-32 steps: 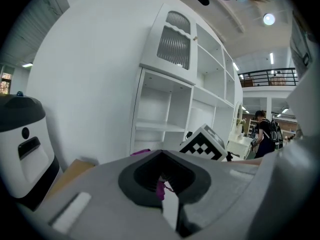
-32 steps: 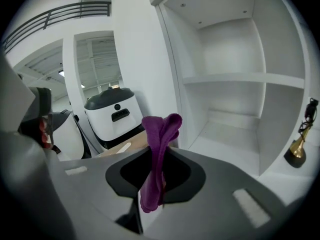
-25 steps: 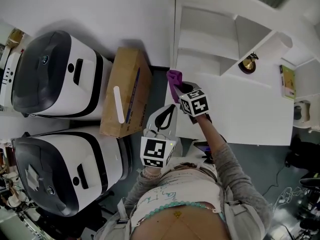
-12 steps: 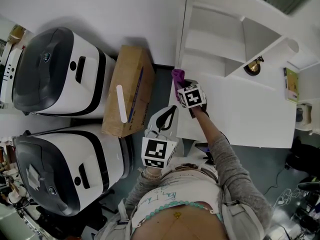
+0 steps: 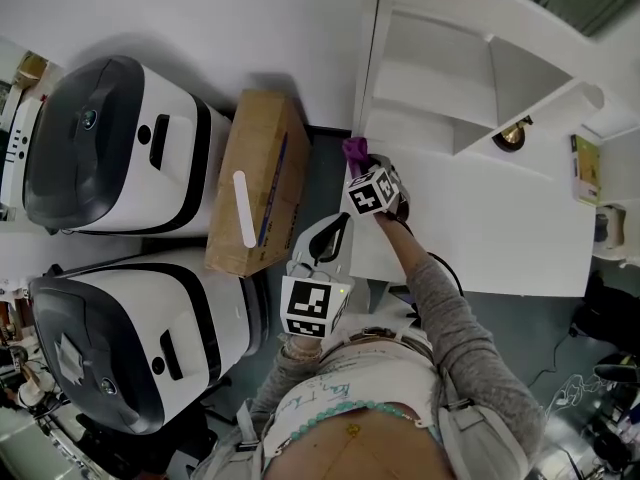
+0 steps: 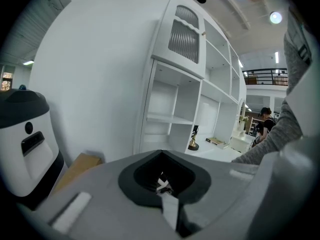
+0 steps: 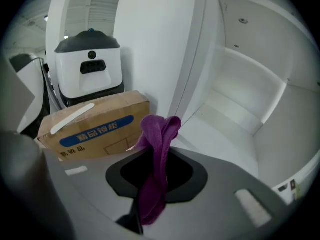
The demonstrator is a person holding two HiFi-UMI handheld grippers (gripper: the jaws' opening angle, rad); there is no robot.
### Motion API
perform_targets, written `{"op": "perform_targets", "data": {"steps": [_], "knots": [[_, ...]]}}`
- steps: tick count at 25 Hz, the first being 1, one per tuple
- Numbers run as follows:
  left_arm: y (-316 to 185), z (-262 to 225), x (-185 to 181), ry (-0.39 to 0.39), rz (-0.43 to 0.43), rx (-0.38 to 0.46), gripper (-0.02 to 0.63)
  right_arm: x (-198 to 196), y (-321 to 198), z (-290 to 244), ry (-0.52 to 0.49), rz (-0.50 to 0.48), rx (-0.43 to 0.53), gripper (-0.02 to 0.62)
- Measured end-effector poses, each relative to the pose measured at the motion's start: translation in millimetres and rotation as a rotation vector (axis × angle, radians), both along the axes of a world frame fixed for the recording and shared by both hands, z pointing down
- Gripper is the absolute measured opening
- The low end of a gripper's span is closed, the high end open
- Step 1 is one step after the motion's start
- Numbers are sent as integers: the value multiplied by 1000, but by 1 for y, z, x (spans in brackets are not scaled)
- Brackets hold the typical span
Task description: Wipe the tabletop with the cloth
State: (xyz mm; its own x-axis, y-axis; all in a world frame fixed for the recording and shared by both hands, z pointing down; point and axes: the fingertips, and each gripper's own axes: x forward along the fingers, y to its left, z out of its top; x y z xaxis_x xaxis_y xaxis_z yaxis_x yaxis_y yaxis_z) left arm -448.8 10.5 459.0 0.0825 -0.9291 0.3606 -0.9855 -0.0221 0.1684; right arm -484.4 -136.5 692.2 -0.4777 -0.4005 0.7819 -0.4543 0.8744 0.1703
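Purple woven cloth (image 7: 159, 149) sits pinched in the right gripper (image 5: 366, 176) at the left edge of the white tabletop (image 5: 490, 218) (near the brown cardboard box (image 5: 255, 183)); the left gripper (image 6: 163, 188) has its jaws together, empty.

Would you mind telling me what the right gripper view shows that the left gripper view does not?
Only the right gripper view shows the purple cloth, clamped in its jaws, and the blue label on the box. Only the left gripper view shows a gold trophy, a ribbed cabinet door, a grey sleeve and its own shut, empty jaws. Both show the box, a white machine, the white shelves and the tabletop.
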Motion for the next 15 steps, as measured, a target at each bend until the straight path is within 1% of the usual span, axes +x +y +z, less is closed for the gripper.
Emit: {"op": "perform_targets", "data": {"steps": [5, 7, 12, 15], "knots": [[-3, 5, -1, 10, 8, -6, 2, -5, 1, 2, 82, -131, 201, 69], [-6, 5, 1, 10, 16, -7, 2, -5, 2, 3, 93, -151, 241, 67], [-12, 3, 9, 14, 31, -4, 2, -1, 0, 3, 89, -136, 225, 67], [-15, 4, 14, 14, 31, -6, 2, 4, -5, 4, 81, -109, 205, 67]]}}
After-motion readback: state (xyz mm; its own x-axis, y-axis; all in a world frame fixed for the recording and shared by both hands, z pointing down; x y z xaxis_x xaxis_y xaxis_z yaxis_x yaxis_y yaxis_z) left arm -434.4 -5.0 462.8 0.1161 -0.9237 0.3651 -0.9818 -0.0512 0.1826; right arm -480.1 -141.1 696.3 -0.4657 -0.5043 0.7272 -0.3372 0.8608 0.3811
